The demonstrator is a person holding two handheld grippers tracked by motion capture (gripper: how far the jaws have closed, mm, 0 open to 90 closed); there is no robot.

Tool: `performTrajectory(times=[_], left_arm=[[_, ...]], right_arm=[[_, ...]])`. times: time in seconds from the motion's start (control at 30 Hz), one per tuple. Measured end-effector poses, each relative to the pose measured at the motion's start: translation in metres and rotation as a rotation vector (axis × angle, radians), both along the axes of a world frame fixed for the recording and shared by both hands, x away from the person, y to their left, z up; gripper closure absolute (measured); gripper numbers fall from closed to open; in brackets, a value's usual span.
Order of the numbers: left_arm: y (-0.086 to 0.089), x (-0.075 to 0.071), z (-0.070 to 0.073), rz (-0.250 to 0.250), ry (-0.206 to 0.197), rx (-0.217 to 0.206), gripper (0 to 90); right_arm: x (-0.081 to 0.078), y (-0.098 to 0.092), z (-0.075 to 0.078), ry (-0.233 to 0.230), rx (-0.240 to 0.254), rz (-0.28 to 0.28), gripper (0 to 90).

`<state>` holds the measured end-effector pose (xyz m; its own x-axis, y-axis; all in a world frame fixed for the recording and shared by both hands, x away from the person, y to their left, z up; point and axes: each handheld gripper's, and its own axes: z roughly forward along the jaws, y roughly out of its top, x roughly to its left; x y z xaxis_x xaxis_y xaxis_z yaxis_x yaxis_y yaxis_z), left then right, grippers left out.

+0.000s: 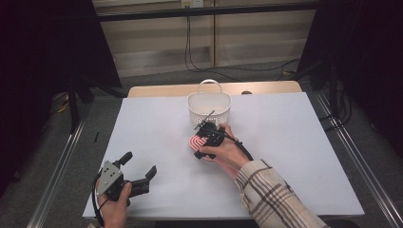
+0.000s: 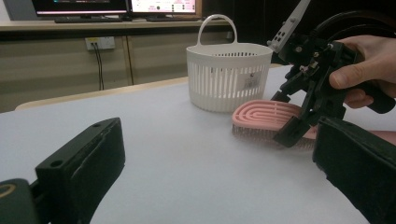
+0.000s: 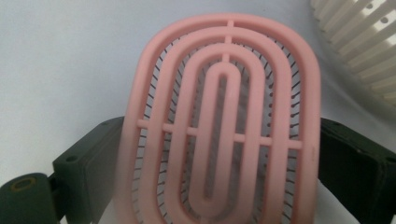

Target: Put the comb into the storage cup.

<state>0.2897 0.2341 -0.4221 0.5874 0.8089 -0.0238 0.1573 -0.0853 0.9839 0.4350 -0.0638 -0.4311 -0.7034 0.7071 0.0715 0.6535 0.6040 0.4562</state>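
A pink oval brush (image 1: pixel 195 141) lies bristles down on the white table top (image 1: pixel 294 156), just in front of a white slotted basket (image 1: pixel 209 112). My right gripper (image 1: pixel 201 144) reaches down over the brush. In the right gripper view its black jaws touch both long sides of the brush (image 3: pixel 224 116). The left gripper view shows the near fingertip (image 2: pixel 289 133) low against the brush's edge (image 2: pixel 264 112). My left gripper (image 1: pixel 140 164) rests at the front left of the table, open, with nothing between its jaws (image 2: pixel 219 177).
The basket (image 2: pixel 229 79) has an upright handle and stands at the table's far middle. A wooden strip (image 1: pixel 157 90) borders the table's far edge. Metal rails (image 1: pixel 62 166) run along both sides. Cables hang on the back wall.
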Motion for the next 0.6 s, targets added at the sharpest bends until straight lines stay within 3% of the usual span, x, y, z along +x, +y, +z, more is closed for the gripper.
performTrajectory(times=[0.6], left_arm=[[-0.0007,0.0004,-0.0007,-0.005,0.004,0.015,2.5]], right_arm=[[0.0020,0.0041,-0.0068,0.030,-0.029,-0.011,11.0]])
